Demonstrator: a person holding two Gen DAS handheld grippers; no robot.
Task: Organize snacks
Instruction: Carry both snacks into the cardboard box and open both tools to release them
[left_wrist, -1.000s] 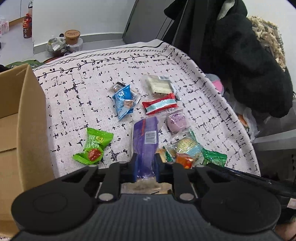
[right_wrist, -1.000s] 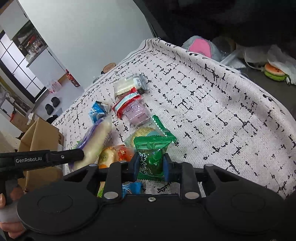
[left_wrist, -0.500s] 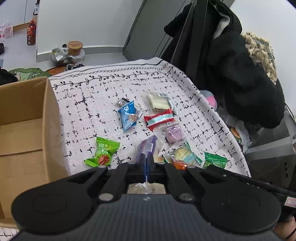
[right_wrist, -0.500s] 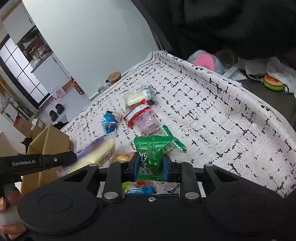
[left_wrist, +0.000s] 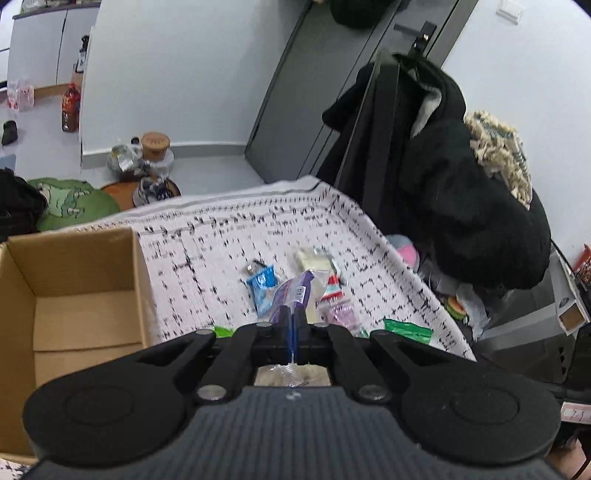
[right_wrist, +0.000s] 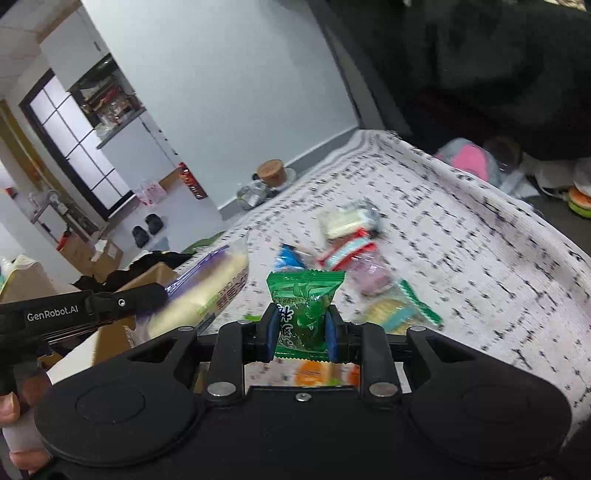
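The left hand-held gripper (left_wrist: 291, 325) is clamped on the purple-wrapped long snack (left_wrist: 295, 291), lifted above the black-flecked white tabletop (left_wrist: 207, 266). The right hand-held gripper (right_wrist: 301, 328) pinches a green candy packet (right_wrist: 304, 299) printed with characters too blurred to read. From the held purple snack, a blue packet (left_wrist: 262, 282) lies at 10 o'clock, a cream wafer pack (left_wrist: 314, 260) at 1, and the open cardboard box (left_wrist: 74, 291) at 9. The left tool's side reads "GenRobot.AI". A black coat (left_wrist: 472, 206) hangs at 2 o'clock.
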